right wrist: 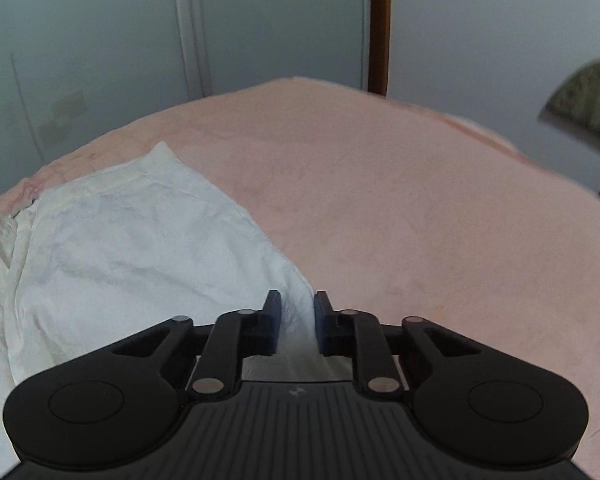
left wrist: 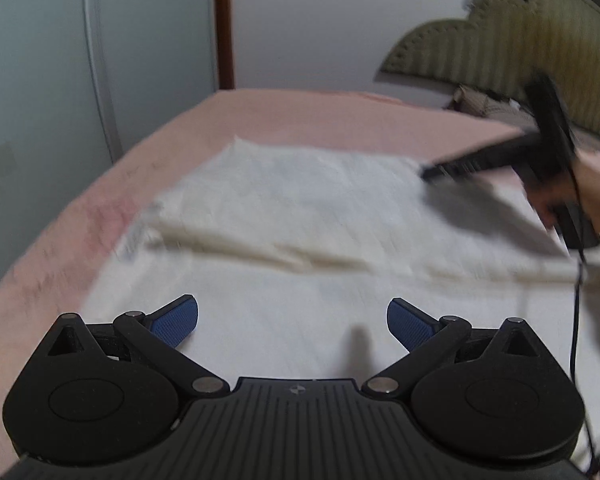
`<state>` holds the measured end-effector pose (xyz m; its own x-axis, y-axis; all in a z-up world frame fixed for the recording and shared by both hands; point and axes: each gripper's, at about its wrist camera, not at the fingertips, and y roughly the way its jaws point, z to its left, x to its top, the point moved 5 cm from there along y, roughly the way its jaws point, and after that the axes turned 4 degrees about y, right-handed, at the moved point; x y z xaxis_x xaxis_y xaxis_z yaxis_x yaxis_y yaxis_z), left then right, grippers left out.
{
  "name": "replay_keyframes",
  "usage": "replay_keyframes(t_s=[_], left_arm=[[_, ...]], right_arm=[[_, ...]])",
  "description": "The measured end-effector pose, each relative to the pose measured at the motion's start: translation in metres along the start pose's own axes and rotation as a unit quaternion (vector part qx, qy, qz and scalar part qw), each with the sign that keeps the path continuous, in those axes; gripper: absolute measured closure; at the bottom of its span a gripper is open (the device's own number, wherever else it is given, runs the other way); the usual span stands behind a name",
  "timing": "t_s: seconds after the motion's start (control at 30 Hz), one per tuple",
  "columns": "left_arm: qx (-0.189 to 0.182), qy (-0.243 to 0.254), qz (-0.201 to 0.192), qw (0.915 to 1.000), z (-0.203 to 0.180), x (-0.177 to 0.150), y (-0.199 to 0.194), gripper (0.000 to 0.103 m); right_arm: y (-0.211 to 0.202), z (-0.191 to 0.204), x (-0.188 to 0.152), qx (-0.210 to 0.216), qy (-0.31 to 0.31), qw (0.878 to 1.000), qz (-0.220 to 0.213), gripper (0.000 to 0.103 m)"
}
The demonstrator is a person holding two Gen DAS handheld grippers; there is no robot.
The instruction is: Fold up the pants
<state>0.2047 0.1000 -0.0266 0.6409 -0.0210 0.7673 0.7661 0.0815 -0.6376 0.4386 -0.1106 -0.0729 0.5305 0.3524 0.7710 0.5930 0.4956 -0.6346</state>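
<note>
**A:** Start with what's nearest you. What is your left gripper (left wrist: 292, 322) doing?

**B:** Your left gripper has its blue pads (left wrist: 176, 320) spread wide, with nothing between them. It hovers over the near part of the white pants (left wrist: 300, 208), which lie spread on the pink bedcover (left wrist: 340, 120).

**A:** And your right gripper (right wrist: 297, 320)?

**B:** Its jaws stand close together with a narrow gap, and the edge of the pants (right wrist: 140, 248) runs into that gap. You can't tell from either view whether the pads actually pinch the cloth. From the left wrist view, your right gripper (left wrist: 452, 168) sits at the far right edge of the pants, but it's blurred.

**A:** Where does the garment lie from your right side?

**B:** It fills the lower left, wrinkled, with a folded hem or seam along its far left edge. The pink bedcover (right wrist: 400, 200) takes up the rest, to the right and beyond.

**A:** And further back?

**B:** A pale wardrobe (right wrist: 100, 40), a brown wooden post (right wrist: 379, 24), and an olive padded headboard (left wrist: 500, 40) at far right.
</note>
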Motion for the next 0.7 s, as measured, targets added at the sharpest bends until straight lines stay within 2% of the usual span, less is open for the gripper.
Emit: replay_keyframes(t_s=[0.1, 0.17, 0.27, 0.37, 0.43, 0.57, 0.7], left_arm=[[-0.019, -0.043, -0.02, 0.9987, 0.019, 0.046, 0.015, 0.001], [-0.034, -0.067, -0.025, 0.9969, 0.026, 0.072, 0.029, 0.001], [-0.084, -0.12, -0.001, 0.9892, 0.031, 0.104, 0.061, 0.001], [-0.143, -0.19, 0.049, 0.9701, 0.031, 0.124, 0.103, 0.001], [-0.162, -0.227, 0.083, 0.9566, 0.03, 0.134, 0.132, 0.002], [-0.164, -0.282, 0.15, 0.9331, 0.037, 0.139, 0.181, 0.002], [-0.161, -0.337, 0.183, 0.9094, 0.049, 0.137, 0.209, 0.006]], right_arm=[[-0.018, 0.026, -0.004, -0.045, -0.085, 0.995, -0.038, 0.096], [-0.034, 0.045, -0.012, -0.064, -0.149, 0.985, -0.059, 0.096], [-0.051, 0.067, -0.026, -0.073, -0.215, 0.971, -0.071, 0.097], [-0.06, 0.077, -0.04, -0.073, -0.251, 0.962, -0.072, 0.098], [-0.061, 0.079, -0.045, -0.075, -0.265, 0.959, -0.072, 0.098], [-0.061, 0.081, -0.052, -0.073, -0.275, 0.956, -0.071, 0.098], [-0.057, 0.083, -0.062, -0.069, -0.286, 0.953, -0.067, 0.098]])
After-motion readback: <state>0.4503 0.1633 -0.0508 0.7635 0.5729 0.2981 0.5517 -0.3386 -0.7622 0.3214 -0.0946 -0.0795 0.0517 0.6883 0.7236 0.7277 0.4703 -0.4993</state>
